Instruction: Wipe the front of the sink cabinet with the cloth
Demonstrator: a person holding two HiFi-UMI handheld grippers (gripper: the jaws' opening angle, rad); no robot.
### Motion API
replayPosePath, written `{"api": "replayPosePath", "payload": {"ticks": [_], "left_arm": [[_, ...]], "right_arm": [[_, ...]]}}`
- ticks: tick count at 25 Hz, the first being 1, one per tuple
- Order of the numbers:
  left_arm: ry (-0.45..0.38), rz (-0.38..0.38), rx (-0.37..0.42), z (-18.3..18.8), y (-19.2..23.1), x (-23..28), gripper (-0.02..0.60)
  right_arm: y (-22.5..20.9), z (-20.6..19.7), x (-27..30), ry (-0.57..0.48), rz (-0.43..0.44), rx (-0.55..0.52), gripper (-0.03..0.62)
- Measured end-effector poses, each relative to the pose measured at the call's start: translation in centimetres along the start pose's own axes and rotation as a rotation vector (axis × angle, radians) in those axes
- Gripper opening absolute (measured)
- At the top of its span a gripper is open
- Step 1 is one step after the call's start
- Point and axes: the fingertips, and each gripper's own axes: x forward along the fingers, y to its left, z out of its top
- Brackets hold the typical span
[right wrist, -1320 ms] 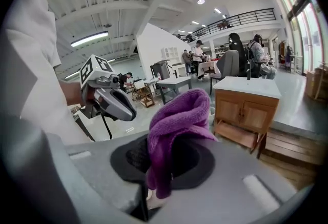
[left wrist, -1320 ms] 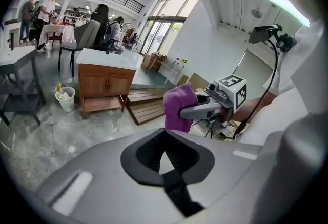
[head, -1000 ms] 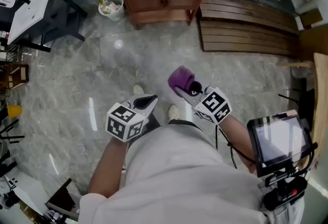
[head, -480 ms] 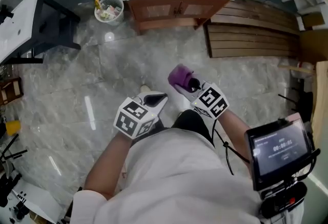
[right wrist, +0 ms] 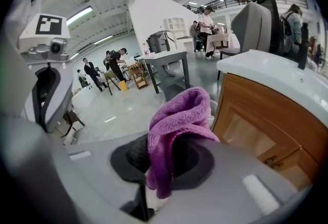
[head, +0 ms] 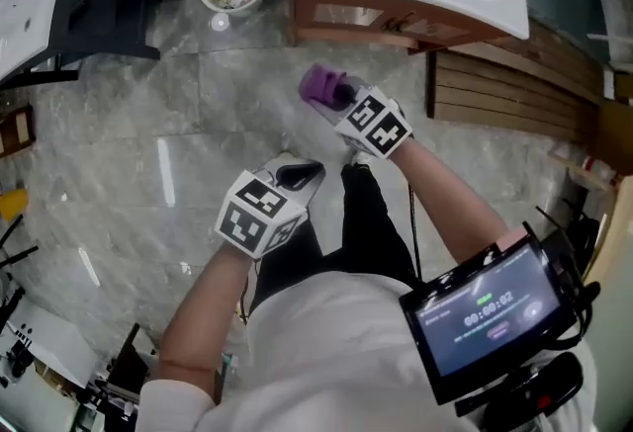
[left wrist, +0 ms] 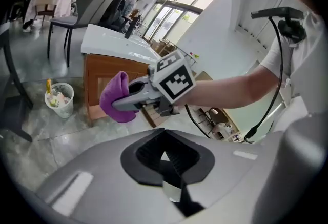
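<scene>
Cloth (right wrist: pixel 177 120) sits pinched in the jaws of our right gripper (head: pixel 334 96), and since we've stepped in, the sink cabinet (right wrist: pixel 256 123) is now just ahead of them, so wiping can start, while the jaws of our left gripper (head: pixel 300 175) are closed and empty.

Right claw (head: pixel 334 96) extended forward, clamped on cloth (head: pixel 316 84); left claw (head: pixel 303 173) closed, near body.
</scene>
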Motion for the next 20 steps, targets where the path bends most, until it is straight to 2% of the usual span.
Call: {"api": "replayPosePath", "payload": {"ticks": [5,11,14,20], "left_arm": [[-0.076,0.027,-0.109,3.0,3.0,3.5,0.006],[-0.063,0.045,-0.079,5.4,5.0,6.5,0.006],[-0.061,0.065,-0.066,6.3,5.9,7.0,0.006],[-0.063,0.070,-0.095,6.3,6.4,7.6,0.006]], "right_arm": [[-6.5,0.9,6.3,0.016,0.043,0.028,0.072],[-11.7,2.8,10.7,-0.049,0.101,0.212,0.072],[-14.1,3.2,11.3,-0.079,0.092,0.270,0.072],[-17.5,3.1,11.2,-0.146,0.073,0.413,0.072]]}}
